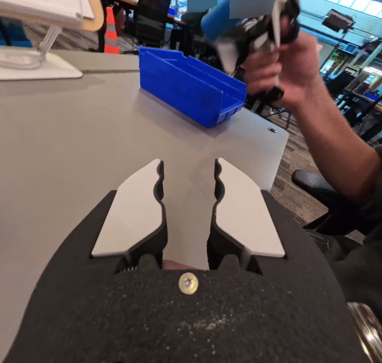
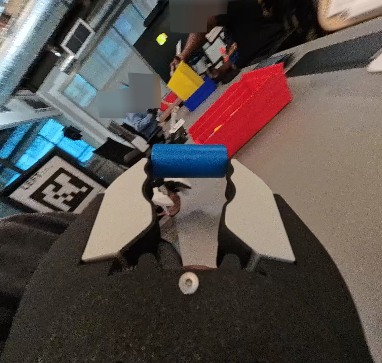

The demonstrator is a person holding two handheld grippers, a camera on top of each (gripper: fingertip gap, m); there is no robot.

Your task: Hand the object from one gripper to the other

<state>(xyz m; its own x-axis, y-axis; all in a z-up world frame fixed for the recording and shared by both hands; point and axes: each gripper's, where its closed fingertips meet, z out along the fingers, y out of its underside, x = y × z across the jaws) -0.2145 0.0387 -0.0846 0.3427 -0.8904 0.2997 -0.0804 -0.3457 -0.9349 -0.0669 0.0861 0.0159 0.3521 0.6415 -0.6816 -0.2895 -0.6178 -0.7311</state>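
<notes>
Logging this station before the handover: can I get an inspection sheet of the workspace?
Surface: grey table, mostly bare.
Job's things: blue cylinder held crosswise at the right gripper fingertips, raised above the table.
Clutter: blue bin, red bin, white stand.
Grippers: left gripper open, empty, over the table.
Cables: nothing seen.
Surroundings: orange cone, other people at benches behind.
</notes>
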